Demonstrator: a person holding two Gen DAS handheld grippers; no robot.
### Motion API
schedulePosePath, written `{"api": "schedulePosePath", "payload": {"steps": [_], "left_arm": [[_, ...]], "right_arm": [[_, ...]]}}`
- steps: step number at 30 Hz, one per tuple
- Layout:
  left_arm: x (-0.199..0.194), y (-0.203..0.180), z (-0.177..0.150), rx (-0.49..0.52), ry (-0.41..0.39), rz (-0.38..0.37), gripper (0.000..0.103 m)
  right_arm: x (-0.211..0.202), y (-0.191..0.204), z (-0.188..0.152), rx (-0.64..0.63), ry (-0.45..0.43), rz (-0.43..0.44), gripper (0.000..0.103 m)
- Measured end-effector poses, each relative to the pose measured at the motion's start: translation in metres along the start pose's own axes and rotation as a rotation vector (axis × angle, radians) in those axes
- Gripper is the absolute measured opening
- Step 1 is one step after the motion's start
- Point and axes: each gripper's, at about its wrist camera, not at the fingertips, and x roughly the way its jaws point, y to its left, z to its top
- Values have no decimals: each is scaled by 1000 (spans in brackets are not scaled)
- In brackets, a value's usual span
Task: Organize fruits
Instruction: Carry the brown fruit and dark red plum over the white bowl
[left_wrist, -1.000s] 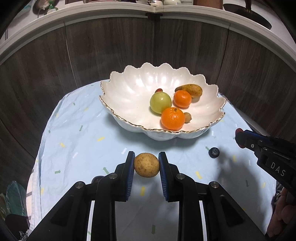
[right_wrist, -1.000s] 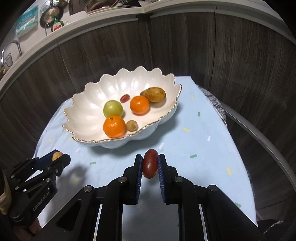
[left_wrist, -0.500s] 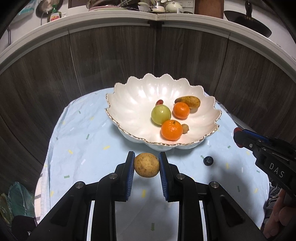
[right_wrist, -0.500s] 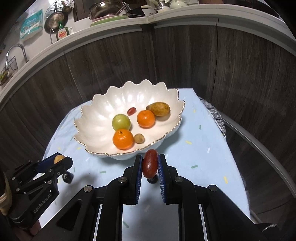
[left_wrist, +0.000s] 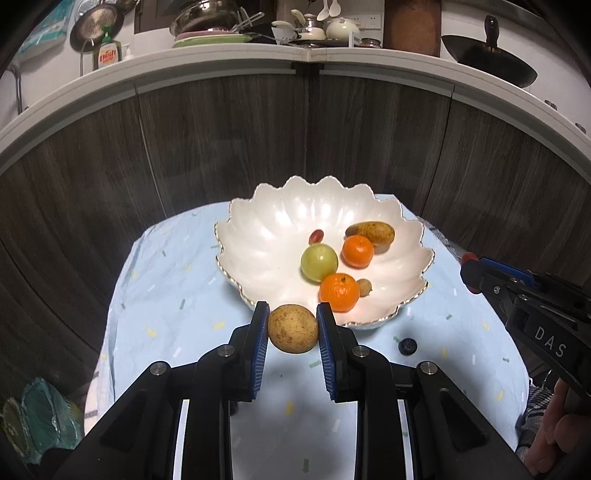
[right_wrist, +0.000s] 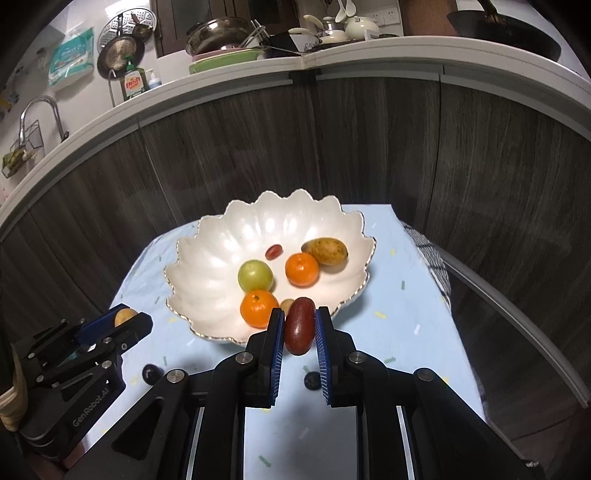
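My left gripper (left_wrist: 292, 325) is shut on a round tan fruit (left_wrist: 293, 328), held above the cloth just before the near rim of the white scalloped bowl (left_wrist: 258, 236). My right gripper (right_wrist: 300, 325) is shut on a dark red oval fruit (right_wrist: 299, 326), also raised at the bowl's (right_wrist: 207, 254) near rim. In the bowl lie a green apple (left_wrist: 319, 263), two oranges (left_wrist: 339, 292) (left_wrist: 357, 250), a brownish mango (left_wrist: 370, 232), a small red grape (left_wrist: 316, 236) and a small tan fruit (left_wrist: 364, 287). In the right wrist view the left gripper (right_wrist: 122, 319) shows at lower left.
A light blue cloth (left_wrist: 170, 280) covers the small table. Dark blueberries lie on it near the grippers (left_wrist: 407, 346) (right_wrist: 150, 373) (right_wrist: 312, 380). Dark wood cabinet fronts (left_wrist: 221, 140) curve behind the table under a white counter with dishes, pots and a soap bottle (left_wrist: 108, 55).
Both grippers have risen with their fruits still held. The bowl and table now sit lower and smaller in both views, and more of the counter shows at the top.
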Motion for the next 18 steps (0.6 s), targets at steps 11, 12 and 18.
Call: {"api": "schedulePosePath", "payload": {"steps": [11,12,18], "left_arm": [[6,5,25,3,-30,5,26],[8,5,28,5,-32,7,26],[22,11,41,5,-34,14,26]], "right_arm": [[6,1,24,-14,-27,-1,18],[8,1,27,-16,-29,-2,18],[21,0,39,-17,-29,-7,18]]}}
